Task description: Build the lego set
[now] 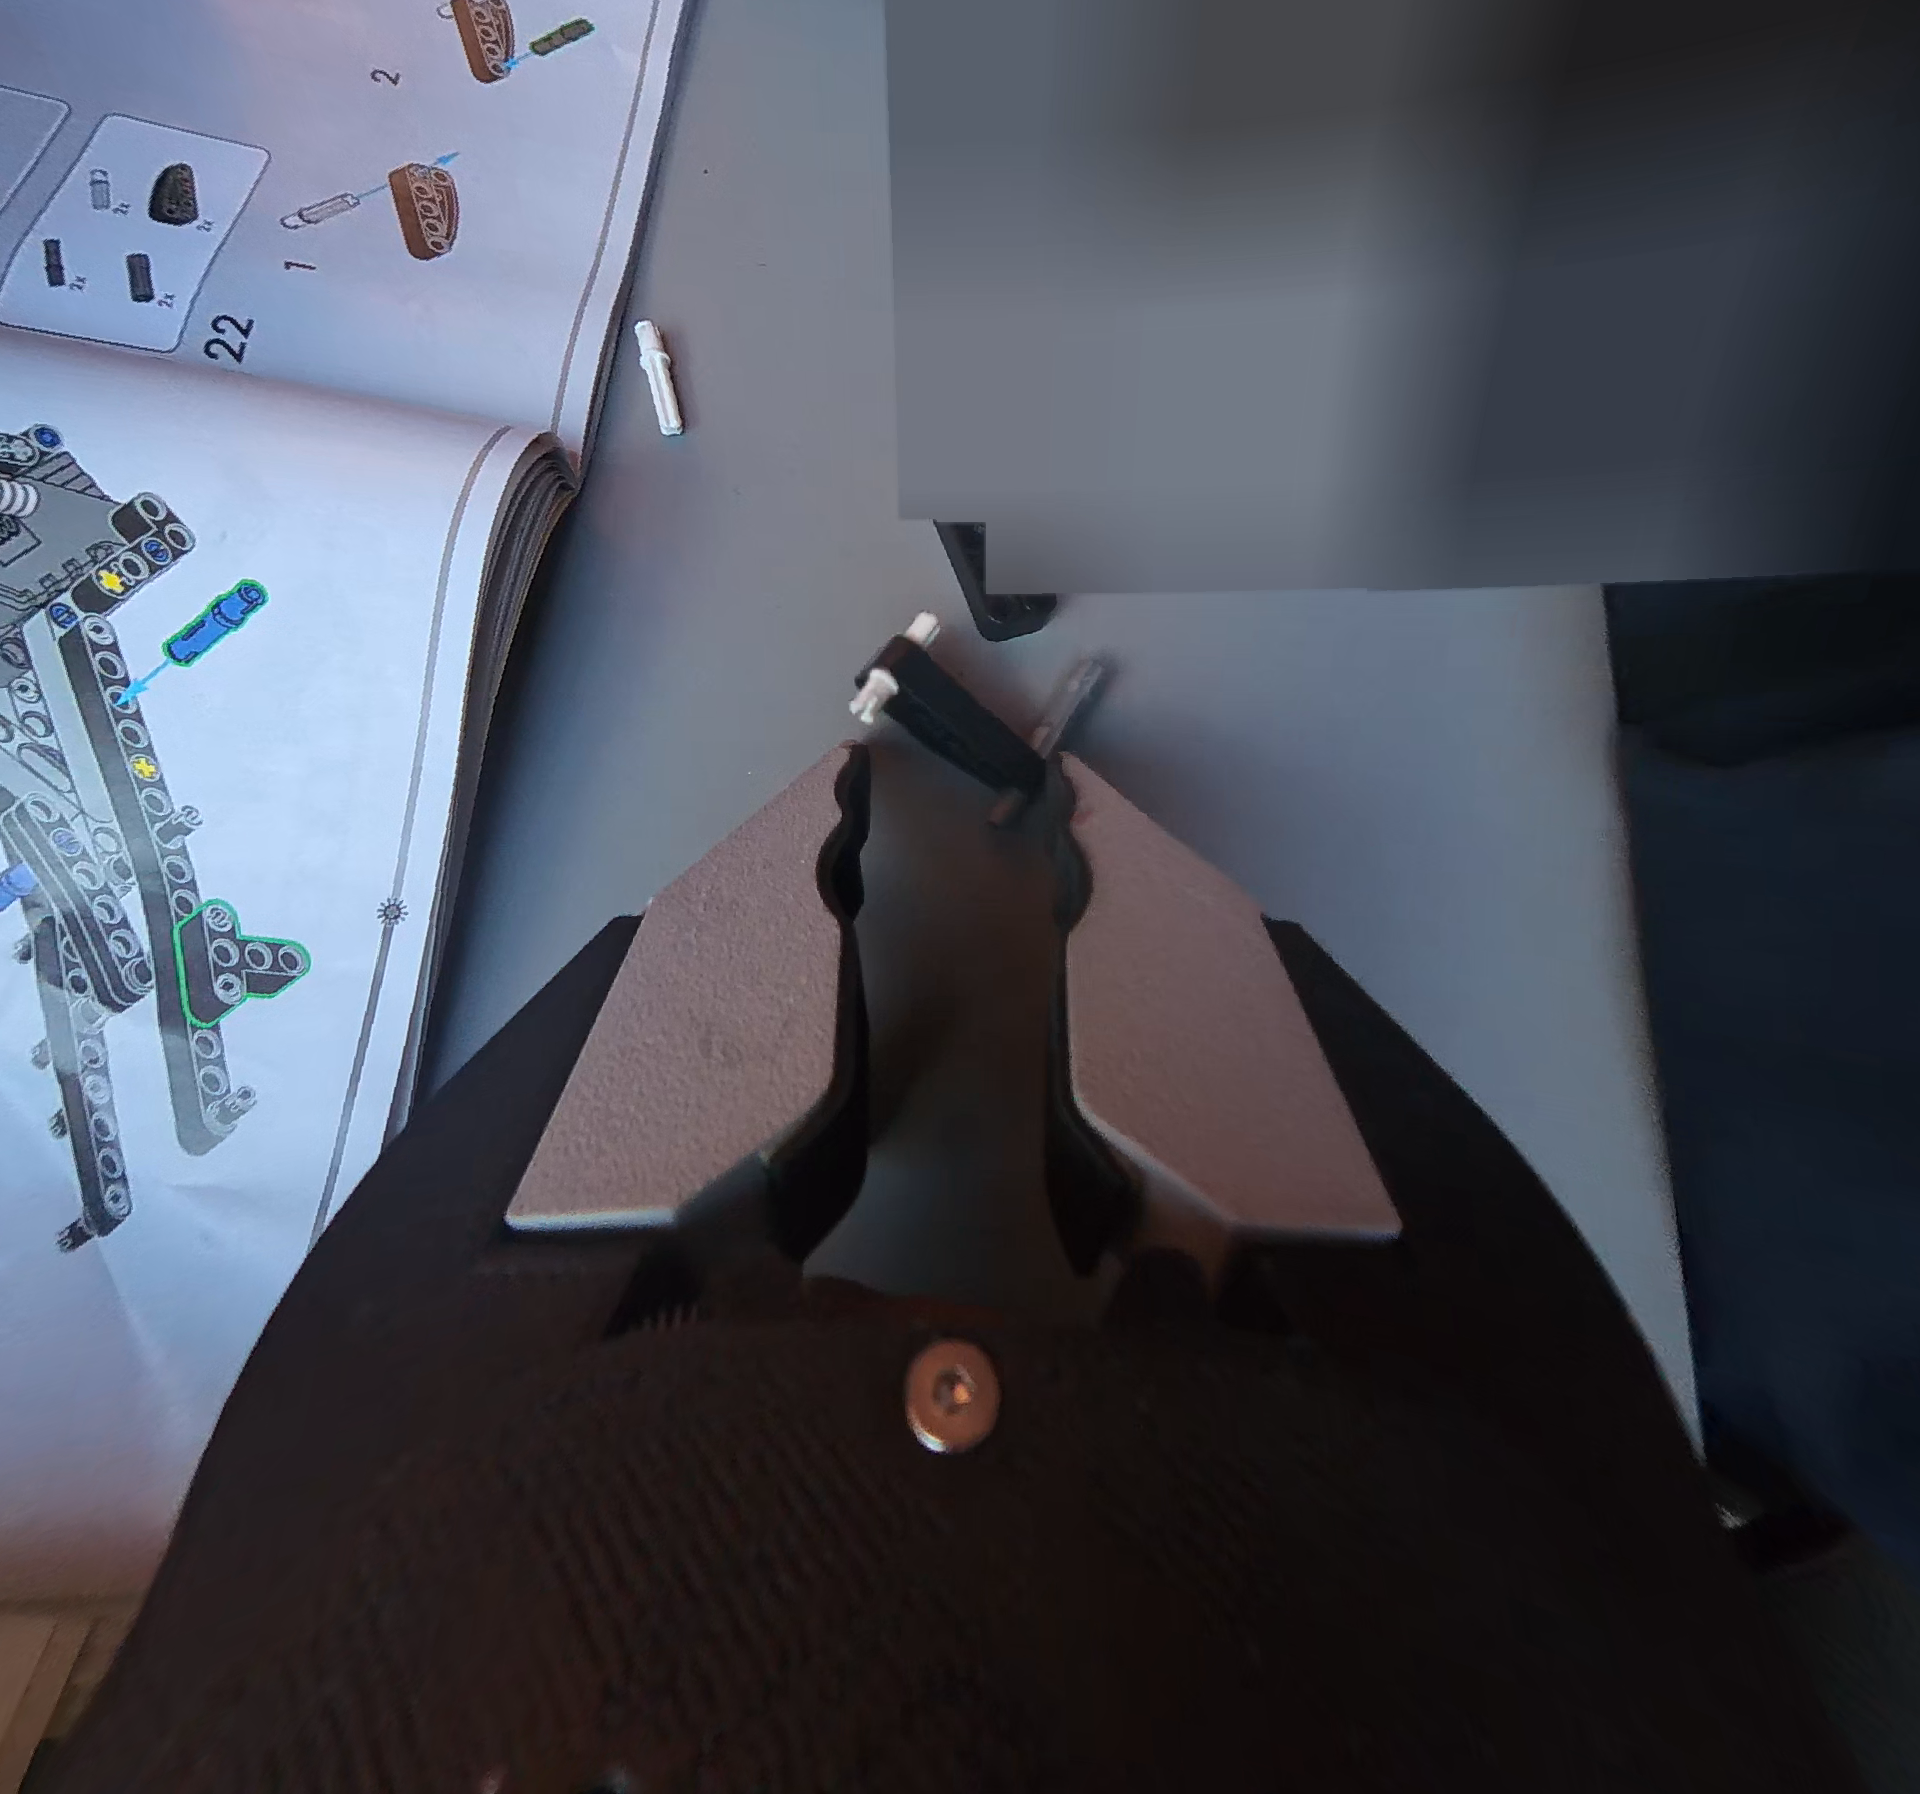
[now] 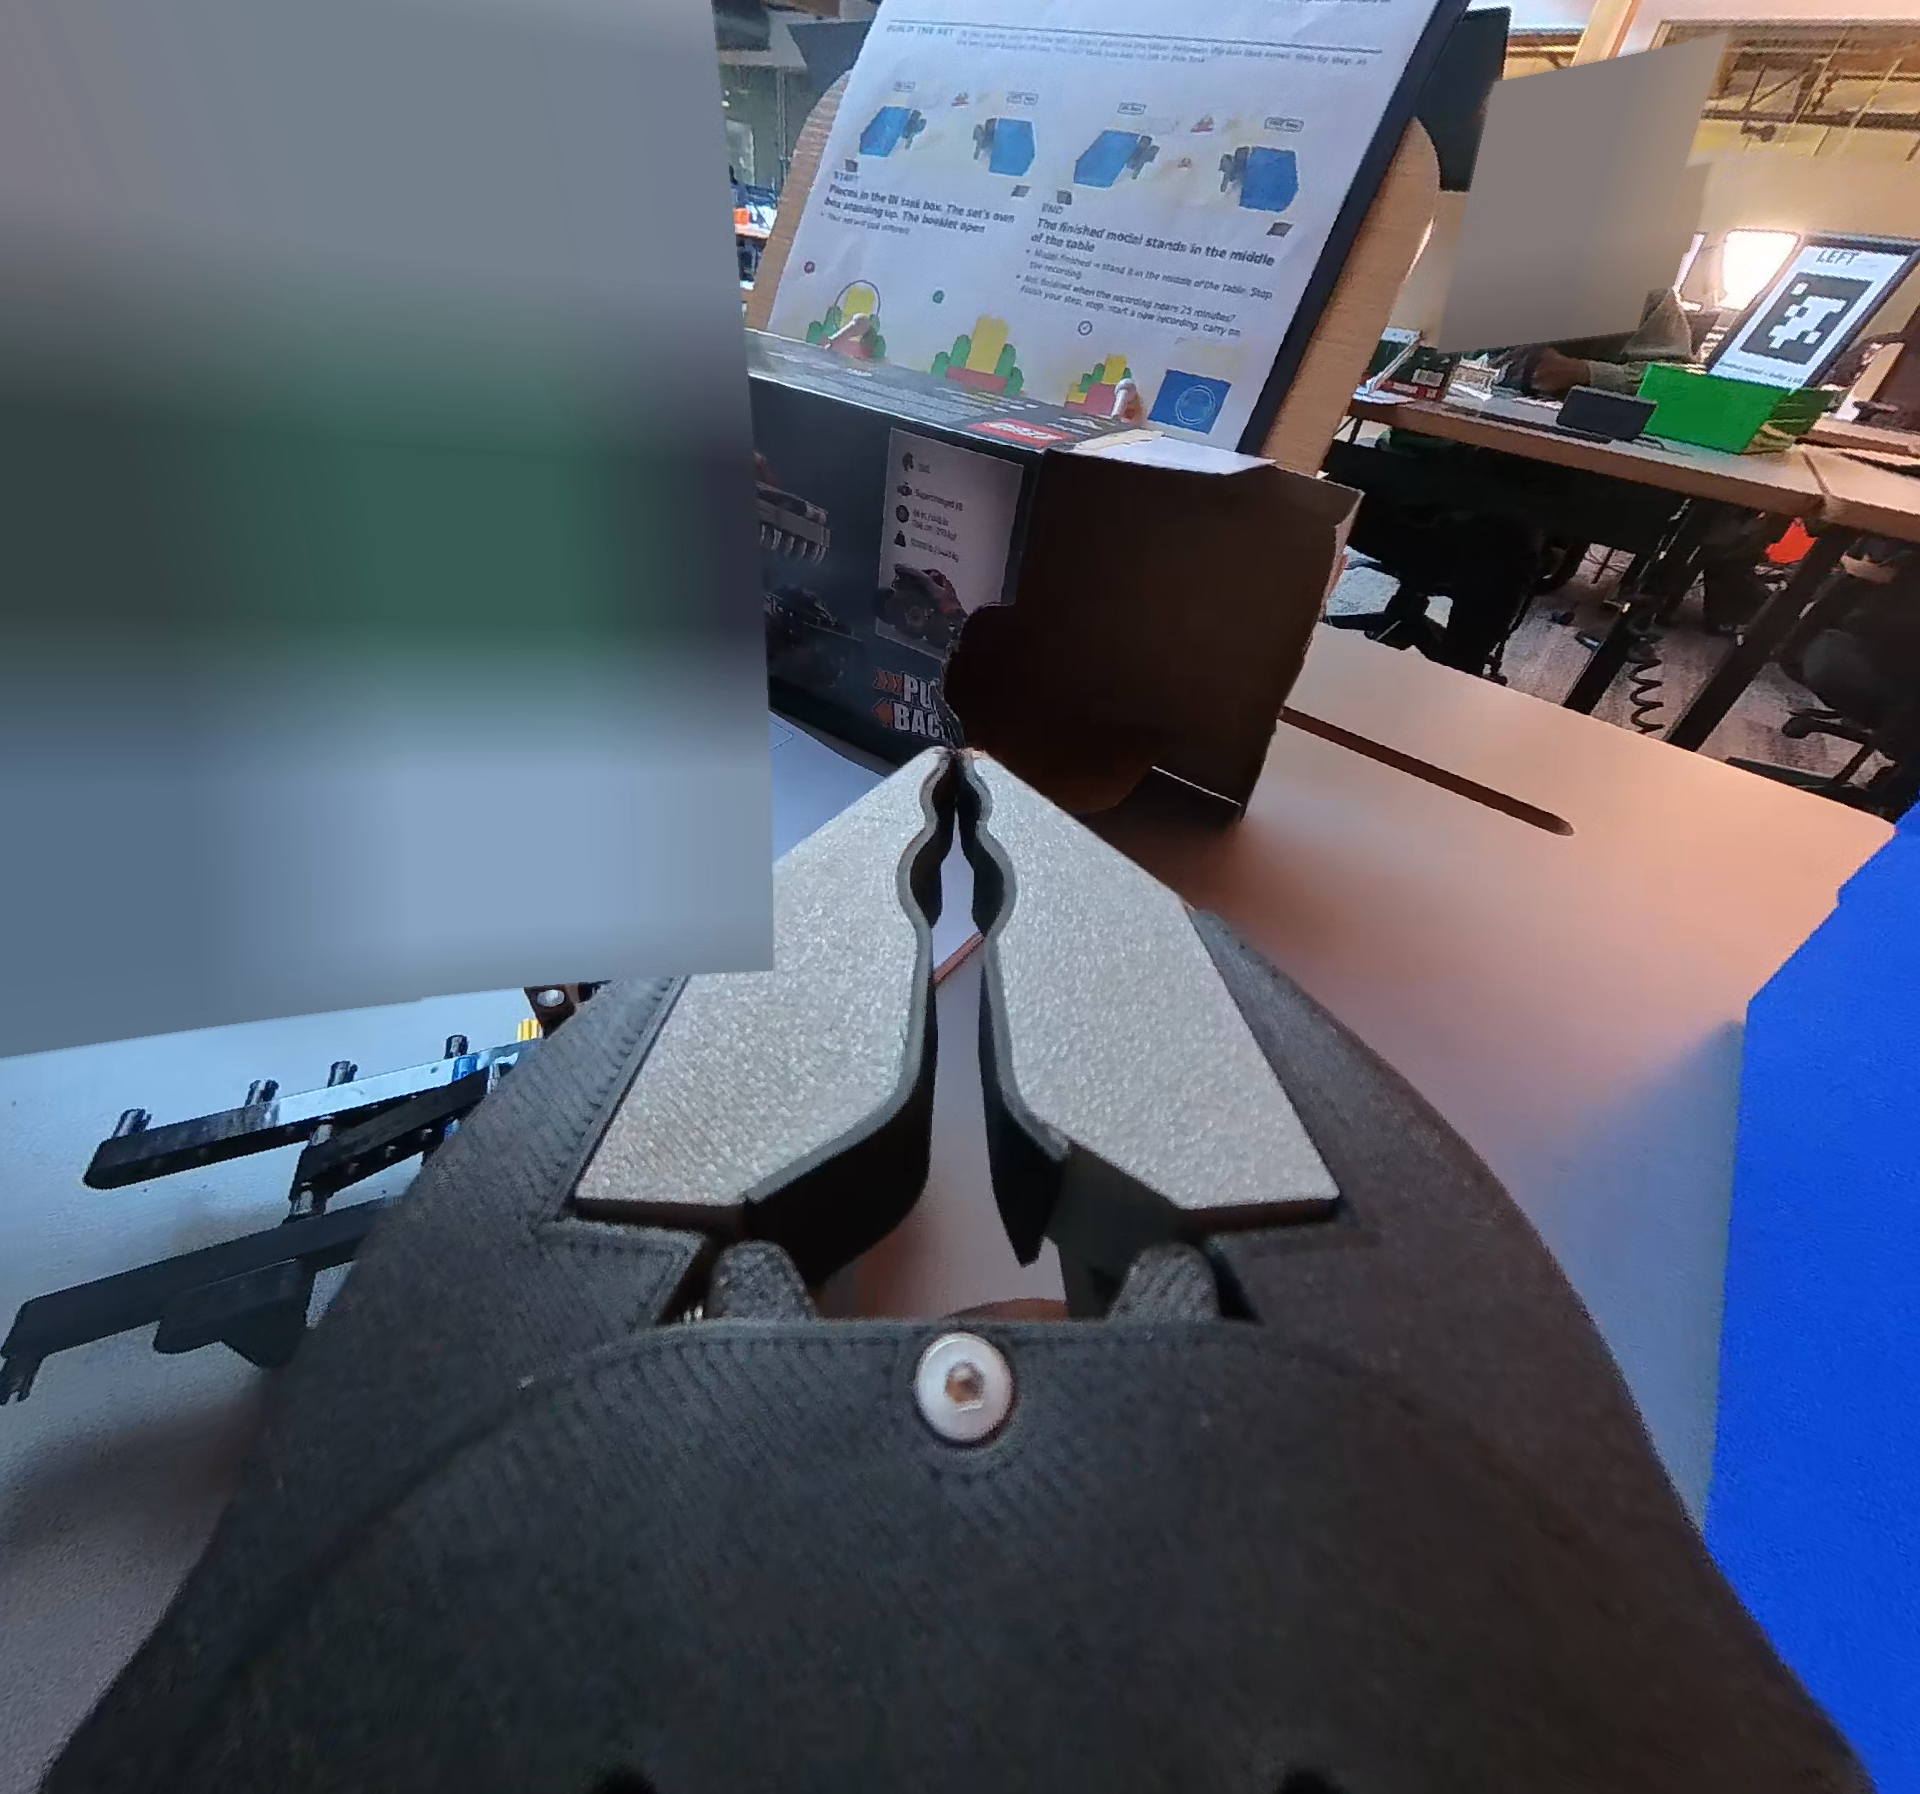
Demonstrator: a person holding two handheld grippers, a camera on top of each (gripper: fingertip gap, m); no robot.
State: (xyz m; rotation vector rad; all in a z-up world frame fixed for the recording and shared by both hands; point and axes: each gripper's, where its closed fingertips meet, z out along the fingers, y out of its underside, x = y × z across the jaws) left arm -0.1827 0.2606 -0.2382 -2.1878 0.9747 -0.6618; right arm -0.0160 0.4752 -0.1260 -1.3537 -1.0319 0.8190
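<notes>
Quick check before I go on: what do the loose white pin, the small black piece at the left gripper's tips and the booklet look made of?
White pin: looks like moulded plastic, smooth, with crisp ridges. Small black piece: likely the same hard plastic, slightly glossy, white pin ends poking out; the left gripper is open around it. Booklet: printed paper, stacked page edges visible.

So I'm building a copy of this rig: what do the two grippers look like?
Both match. The left gripper and right gripper each have a black, ribbed printed body, one silver hex screw at the centre, and two tapering fingers with pale textured top plates and wavy black inner pads. No cables or markings show.
</notes>
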